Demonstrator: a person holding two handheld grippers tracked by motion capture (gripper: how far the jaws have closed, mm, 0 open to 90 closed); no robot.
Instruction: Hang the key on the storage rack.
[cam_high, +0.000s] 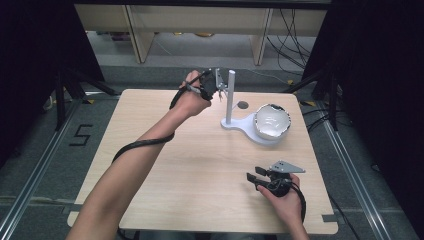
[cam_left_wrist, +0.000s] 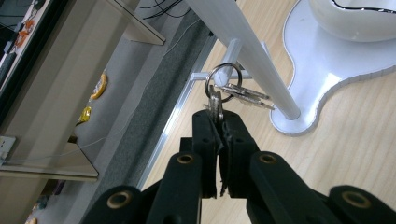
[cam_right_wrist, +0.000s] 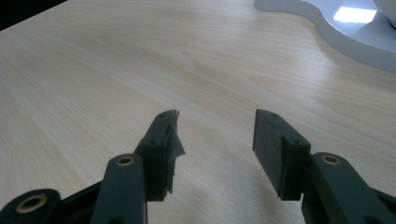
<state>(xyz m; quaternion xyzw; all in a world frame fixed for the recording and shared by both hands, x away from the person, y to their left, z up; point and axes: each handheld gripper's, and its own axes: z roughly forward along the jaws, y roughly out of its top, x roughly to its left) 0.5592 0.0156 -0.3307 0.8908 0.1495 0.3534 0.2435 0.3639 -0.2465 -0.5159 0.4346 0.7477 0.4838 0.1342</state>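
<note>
A bunch of keys (cam_left_wrist: 229, 91) on a metal ring (cam_left_wrist: 224, 74) hangs at a short peg on the white upright post (cam_left_wrist: 252, 51) of a stand (cam_high: 230, 97). My left gripper (cam_left_wrist: 219, 119) is shut on one key of the bunch, just beside the post; in the high view it is raised at the far middle of the table (cam_high: 216, 87). The ring sits around the peg's tip. A white bowl (cam_high: 272, 121) rests on the stand's flat white base (cam_high: 245, 129). My right gripper (cam_right_wrist: 212, 135) stands open and empty above bare wood near the front right (cam_high: 256, 177).
The wooden table (cam_high: 190, 165) has a small dark round hole (cam_high: 243, 105) behind the stand. Wooden furniture legs and cables lie on the floor beyond the far edge. Dark curtains and tripod legs flank both sides.
</note>
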